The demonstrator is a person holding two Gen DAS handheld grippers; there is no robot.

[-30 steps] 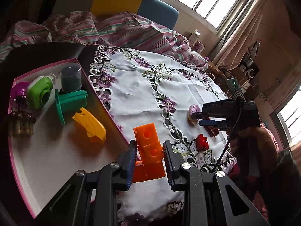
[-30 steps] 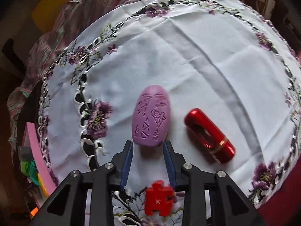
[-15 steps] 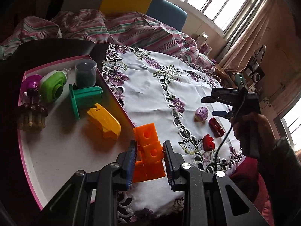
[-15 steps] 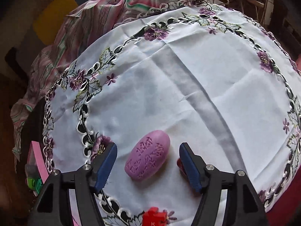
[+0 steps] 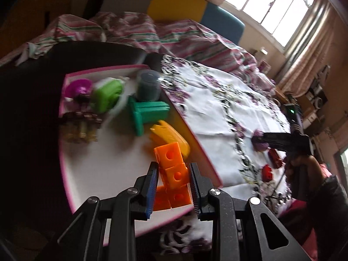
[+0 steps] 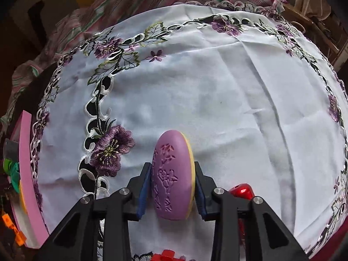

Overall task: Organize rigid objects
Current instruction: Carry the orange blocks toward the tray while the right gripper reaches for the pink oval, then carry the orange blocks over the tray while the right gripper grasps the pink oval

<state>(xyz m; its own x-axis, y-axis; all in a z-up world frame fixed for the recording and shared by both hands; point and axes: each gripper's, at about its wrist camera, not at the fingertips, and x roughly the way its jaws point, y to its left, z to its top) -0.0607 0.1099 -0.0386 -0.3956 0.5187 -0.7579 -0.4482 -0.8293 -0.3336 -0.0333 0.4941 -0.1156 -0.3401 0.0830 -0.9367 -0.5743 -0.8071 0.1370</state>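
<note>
My left gripper (image 5: 174,187) is shut on an orange block piece (image 5: 173,175) made of joined cubes, held over the pink-rimmed white tray (image 5: 104,169). My right gripper (image 6: 173,187) is shut on a purple and yellow oval piece (image 6: 171,174) with embossed flowers, standing on edge on the white embroidered tablecloth (image 6: 206,91). That gripper also shows in the left wrist view (image 5: 261,140), over the purple piece (image 5: 258,139). A red glossy piece (image 6: 241,190) and a red puzzle piece (image 6: 166,256) lie beside it.
The tray holds a yellow piece (image 5: 171,138), a green T-shaped piece (image 5: 150,113), a grey cup (image 5: 148,84), a green round piece (image 5: 106,93), a purple piece (image 5: 79,88) and a brown cluster (image 5: 79,126). Striped bedding (image 5: 174,34) lies behind.
My left gripper carried the orange piece left, from over the cloth to over the tray. My right gripper opened wide, then closed on the purple oval and tipped it onto its edge.
</note>
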